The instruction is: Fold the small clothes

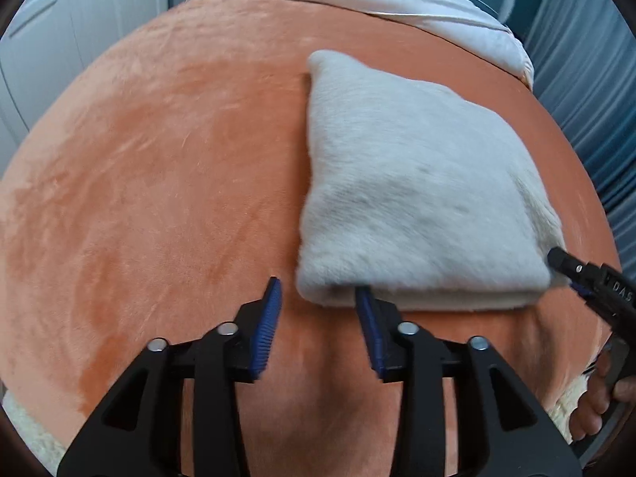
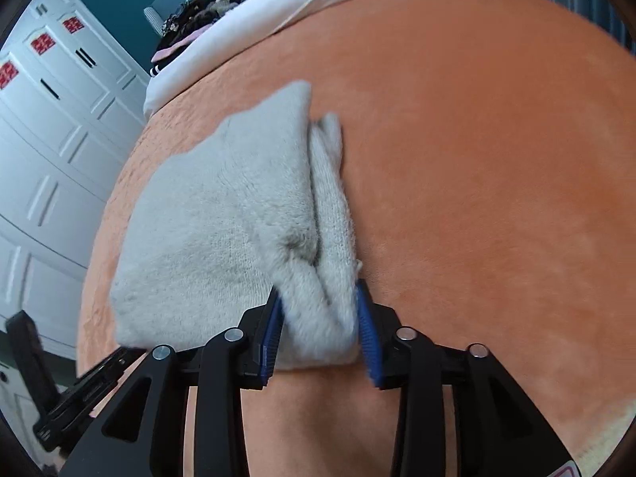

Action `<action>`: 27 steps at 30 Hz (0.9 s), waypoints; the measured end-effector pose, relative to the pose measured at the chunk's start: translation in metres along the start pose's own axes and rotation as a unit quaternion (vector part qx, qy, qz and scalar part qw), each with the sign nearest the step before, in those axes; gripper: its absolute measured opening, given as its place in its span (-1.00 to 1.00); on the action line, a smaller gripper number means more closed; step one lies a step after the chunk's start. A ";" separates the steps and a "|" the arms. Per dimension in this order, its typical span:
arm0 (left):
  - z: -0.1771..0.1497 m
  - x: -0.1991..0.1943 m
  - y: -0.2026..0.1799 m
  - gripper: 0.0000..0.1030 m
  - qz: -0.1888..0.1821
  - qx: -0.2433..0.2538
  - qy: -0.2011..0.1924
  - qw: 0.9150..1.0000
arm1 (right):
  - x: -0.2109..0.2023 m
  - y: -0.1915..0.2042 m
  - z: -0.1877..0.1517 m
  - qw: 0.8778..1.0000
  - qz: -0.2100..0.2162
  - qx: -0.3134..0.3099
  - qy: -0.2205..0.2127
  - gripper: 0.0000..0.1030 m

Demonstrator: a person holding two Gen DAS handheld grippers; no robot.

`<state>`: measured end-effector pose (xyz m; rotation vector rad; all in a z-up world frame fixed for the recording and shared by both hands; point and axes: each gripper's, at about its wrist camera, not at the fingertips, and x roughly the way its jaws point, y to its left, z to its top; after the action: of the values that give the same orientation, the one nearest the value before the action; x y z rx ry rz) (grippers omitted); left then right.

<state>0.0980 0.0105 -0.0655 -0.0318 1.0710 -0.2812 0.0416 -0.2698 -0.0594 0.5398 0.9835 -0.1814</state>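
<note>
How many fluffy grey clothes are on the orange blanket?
1. The folded fluffy grey garment lies on the orange blanket, with the right gripper around its near corner and the left gripper at its near edge. More could be hidden inside the fold.
</note>
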 end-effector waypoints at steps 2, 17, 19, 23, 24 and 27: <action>-0.009 -0.013 -0.014 0.29 0.024 0.018 -0.011 0.999 | -0.011 0.004 -0.014 1.000 -0.024 0.002 -0.010 0.01; -0.067 -0.021 -0.052 0.80 0.077 0.055 -0.030 0.995 | -0.039 -0.005 -0.120 0.992 -0.115 -0.029 -0.031 0.52; -0.072 -0.020 -0.051 0.80 0.083 0.053 -0.030 0.995 | -0.038 -0.002 -0.125 0.993 -0.110 -0.038 -0.025 0.52; -0.077 -0.024 -0.051 0.80 0.091 0.052 -0.033 0.994 | -0.040 0.009 -0.127 0.994 -0.098 -0.044 -0.027 0.53; -0.078 -0.025 -0.051 0.80 0.088 0.049 -0.033 0.994 | -0.041 0.011 -0.129 0.994 -0.095 -0.047 -0.027 0.53; -0.078 -0.028 -0.051 0.80 0.081 0.042 -0.033 0.995 | -0.043 0.018 -0.132 0.994 -0.092 -0.059 -0.028 0.53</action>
<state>0.0071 -0.0232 -0.0711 0.1197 0.9887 -0.1759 -0.0727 -0.1908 -0.0746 0.3350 0.9826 -0.2994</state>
